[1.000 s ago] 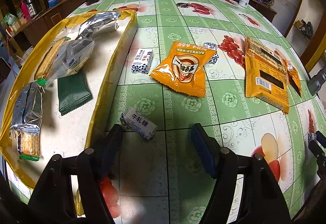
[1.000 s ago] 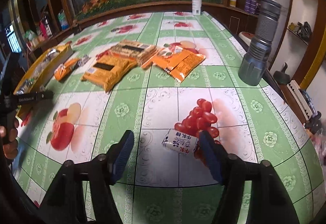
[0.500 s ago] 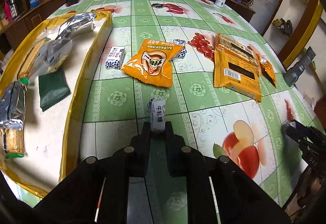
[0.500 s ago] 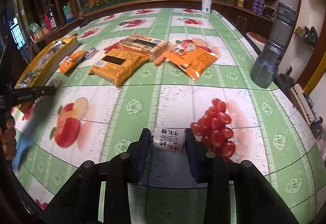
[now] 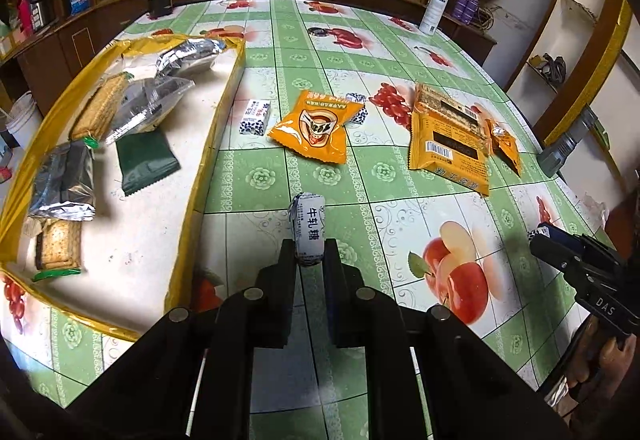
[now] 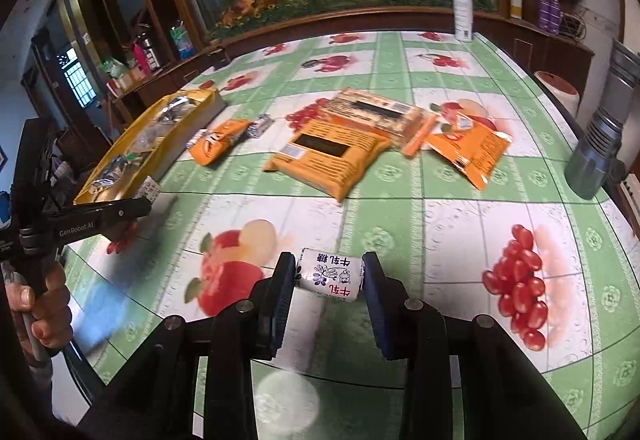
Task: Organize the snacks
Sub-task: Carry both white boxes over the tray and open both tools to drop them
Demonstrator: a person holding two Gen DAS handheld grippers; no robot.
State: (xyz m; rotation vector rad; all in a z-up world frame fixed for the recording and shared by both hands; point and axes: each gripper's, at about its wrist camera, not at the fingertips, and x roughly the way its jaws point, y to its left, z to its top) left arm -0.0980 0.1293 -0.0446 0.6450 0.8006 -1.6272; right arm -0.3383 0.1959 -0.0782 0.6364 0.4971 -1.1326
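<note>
My left gripper (image 5: 309, 254) is shut on a small white nougat candy (image 5: 308, 226), held endwise and lifted off the green fruit-print tablecloth. My right gripper (image 6: 329, 272) is shut on a second white nougat candy (image 6: 330, 275), gripped across its length above the cloth. A yellow-rimmed tray (image 5: 202, 168) at the left holds biscuit packs, foil packs and a dark green sachet (image 5: 145, 160). The same tray (image 6: 132, 156) lies far left in the right wrist view, where the left gripper (image 6: 140, 206) also shows with a candy at its tip.
On the cloth lie a blue-white candy (image 5: 255, 117), an orange snack bag (image 5: 316, 126), a large orange pack (image 5: 448, 136) and a small orange pack (image 5: 506, 146). A grey flashlight (image 6: 600, 136) stands at the right edge, a white spray bottle (image 6: 463, 8) at the back. A person's hand (image 6: 36, 304) holds the left gripper.
Both grippers went from open around their candies to shut on them, then rose a little with the candies off the cloth.
</note>
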